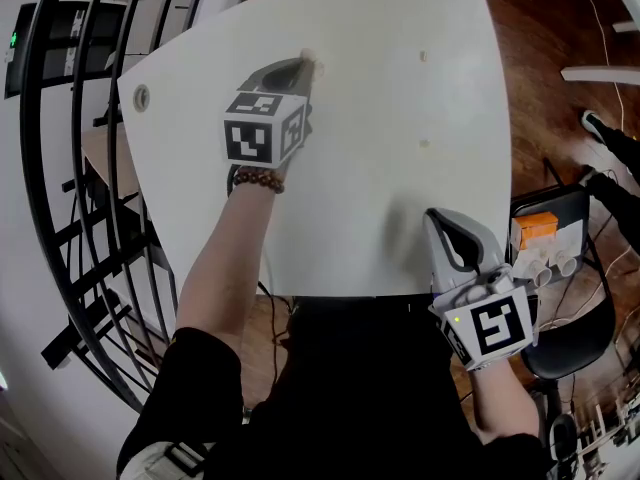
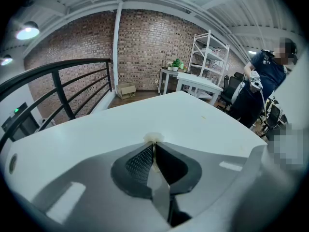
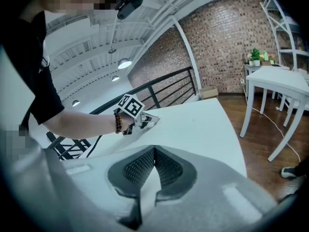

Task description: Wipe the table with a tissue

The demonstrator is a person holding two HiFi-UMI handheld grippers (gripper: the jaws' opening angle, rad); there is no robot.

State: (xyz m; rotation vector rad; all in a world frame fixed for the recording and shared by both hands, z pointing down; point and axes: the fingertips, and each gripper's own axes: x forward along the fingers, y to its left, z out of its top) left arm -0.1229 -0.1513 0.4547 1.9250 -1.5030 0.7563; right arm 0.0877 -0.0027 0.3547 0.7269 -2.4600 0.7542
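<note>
1. Head view: small pale tissue pinched at the tips of the left hand-held gripper, out over the far left part of the white table.
2. Left gripper view: jaws pressed together on that tissue, a little wad showing just past the tips, low against the tabletop.
3. Right hand-held gripper at the table's near edge, well apart from the left one.
4. Right gripper view: jaws closed tip to tip, nothing between them.
5. Beaded bracelet on the left wrist, just behind the marker cube.
6. Two small specks on the table, right of the left hand-held gripper.
7. Black railing beyond the table's left edge.
</note>
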